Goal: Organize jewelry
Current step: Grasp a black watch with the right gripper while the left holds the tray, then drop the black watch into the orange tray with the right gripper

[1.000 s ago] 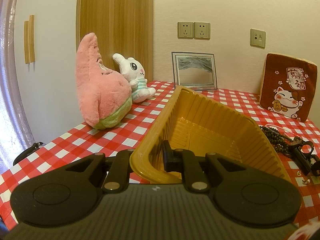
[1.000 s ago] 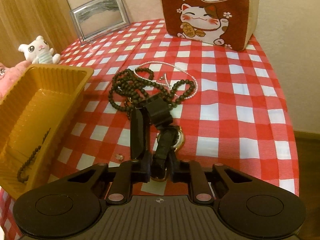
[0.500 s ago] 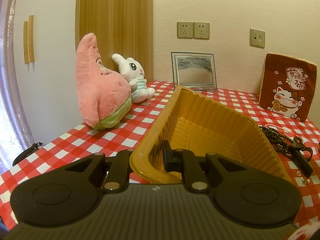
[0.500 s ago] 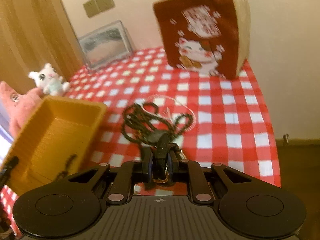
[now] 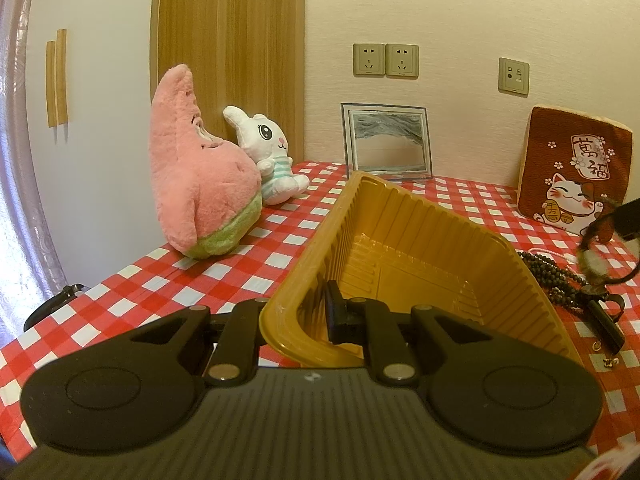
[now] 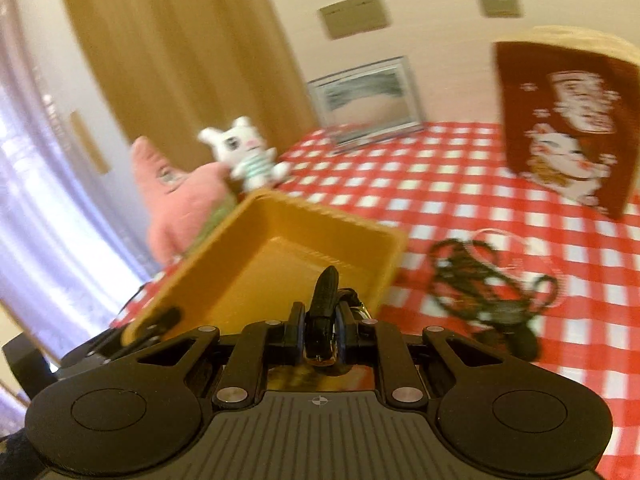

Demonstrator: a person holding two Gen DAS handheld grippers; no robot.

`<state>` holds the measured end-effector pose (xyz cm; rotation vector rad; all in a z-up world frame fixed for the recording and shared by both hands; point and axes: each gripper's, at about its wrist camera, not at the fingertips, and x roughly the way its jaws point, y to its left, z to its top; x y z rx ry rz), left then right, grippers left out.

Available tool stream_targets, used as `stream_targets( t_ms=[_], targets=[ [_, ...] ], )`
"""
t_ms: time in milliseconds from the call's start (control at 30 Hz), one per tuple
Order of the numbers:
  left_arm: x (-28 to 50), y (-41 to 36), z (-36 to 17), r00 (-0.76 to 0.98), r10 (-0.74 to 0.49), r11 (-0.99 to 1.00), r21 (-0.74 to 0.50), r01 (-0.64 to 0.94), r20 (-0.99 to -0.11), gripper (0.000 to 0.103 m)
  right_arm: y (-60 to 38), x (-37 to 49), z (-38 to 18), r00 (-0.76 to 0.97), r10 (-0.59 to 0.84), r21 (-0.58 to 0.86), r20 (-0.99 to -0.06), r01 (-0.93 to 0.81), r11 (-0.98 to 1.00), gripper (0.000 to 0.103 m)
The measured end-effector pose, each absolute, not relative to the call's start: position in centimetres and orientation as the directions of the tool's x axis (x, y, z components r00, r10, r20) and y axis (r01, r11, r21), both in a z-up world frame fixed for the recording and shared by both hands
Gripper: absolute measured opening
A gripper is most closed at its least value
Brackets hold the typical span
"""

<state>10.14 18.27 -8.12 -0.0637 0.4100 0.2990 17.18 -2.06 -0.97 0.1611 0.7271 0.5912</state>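
Note:
A yellow plastic tray (image 5: pixel 404 236) stands on the red checked tablecloth (image 5: pixel 248 264). My left gripper (image 5: pixel 308 320) is shut on its near rim, one finger inside the wall and one outside. That gripper also shows at the tray's (image 6: pixel 280 248) near corner. My right gripper (image 6: pixel 319 332) is shut on a black-strapped watch (image 6: pixel 322 304) with a gold case, held in the air just right of the tray's near end. In the left wrist view the watch (image 5: pixel 596 260) hangs blurred at the right edge. A dark bead necklace (image 6: pixel 476 276) lies on the cloth to the right.
Beside the beads (image 5: pixel 548 272) lie a thin pearl strand (image 5: pixel 548 251), a black strap piece (image 5: pixel 604 320) and small earrings (image 5: pixel 600 346). A pink star plush (image 5: pixel 200 184), a white bunny (image 5: pixel 268 160), a framed picture (image 5: pixel 386 142) and a cat cushion (image 5: pixel 576 168) line the back.
My right gripper has lifted the watch off the table and swung left toward the tray, tilting as it went. The left gripper and tray have not moved.

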Motion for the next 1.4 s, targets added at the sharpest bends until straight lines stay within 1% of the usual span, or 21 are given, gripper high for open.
stream_targets(
  t_ms=[300, 533, 667, 833, 867, 900, 933, 967, 1000, 1200, 1400],
  targets=[
    [10.2, 18.1, -8.3, 0.874, 0.27, 0.955, -0.002, -0.296, -0.403, 0.013, 4.4, 17.0, -3.9, 0.485, 0.623, 0.322, -0.614, -0.566, 0.759, 0.015],
    [10.1, 18.1, -8.4, 0.875, 0.268, 0.956, -0.004, -0.294, -0.404, 0.013, 8.1, 17.2, -6.8, 0.445, 0.595, 0.258, -0.669, -0.611, 0.748, 0.015],
    [10.1, 18.1, -8.4, 0.874, 0.267, 0.956, -0.004, -0.294, -0.405, 0.013, 9.1, 17.2, -7.3, 0.452, 0.581, 0.208, -0.677, -0.639, 0.741, 0.015],
    [10.1, 18.2, -8.5, 0.872, 0.268, 0.955, -0.007, -0.296, -0.41, 0.013, 10.0, 17.5, -7.6, 0.444, 0.571, 0.203, -0.69, -0.639, 0.742, 0.016],
    [10.1, 18.2, -8.6, 0.872, 0.267, 0.955, -0.008, -0.296, -0.411, 0.013, 10.1, 17.6, -7.6, 0.441, 0.57, 0.205, -0.693, -0.638, 0.743, 0.02],
    [10.1, 18.2, -8.6, 0.871, 0.266, 0.955, -0.009, -0.296, -0.412, 0.013, 10.1, 17.7, -7.5, 0.442, 0.564, 0.202, -0.697, -0.634, 0.746, 0.028],
    [10.1, 18.2, -8.7, 0.871, 0.266, 0.955, -0.009, -0.296, -0.412, 0.013, 9.9, 17.6, -7.5, 0.445, 0.56, 0.198, -0.698, -0.632, 0.749, 0.032],
    [10.1, 18.2, -8.7, 0.871, 0.266, 0.955, -0.01, -0.296, -0.413, 0.013, 9.8, 17.6, -7.4, 0.449, 0.561, 0.199, -0.695, -0.63, 0.75, 0.04],
    [10.1, 18.3, -8.7, 0.871, 0.266, 0.955, -0.011, -0.297, -0.413, 0.013, 9.7, 17.6, -7.3, 0.454, 0.563, 0.201, -0.69, -0.627, 0.752, 0.045],
    [10.3, 18.4, -8.8, 0.871, 0.265, 0.955, -0.009, -0.295, -0.414, 0.014, 9.3, 17.7, -6.6, 0.464, 0.566, 0.212, -0.681, -0.615, 0.759, 0.05],
    [10.4, 18.4, -8.7, 0.871, 0.265, 0.956, -0.005, -0.293, -0.413, 0.014, 7.9, 17.2, -5.7, 0.486, 0.566, 0.231, -0.666, -0.588, 0.775, 0.051]
  ],
)
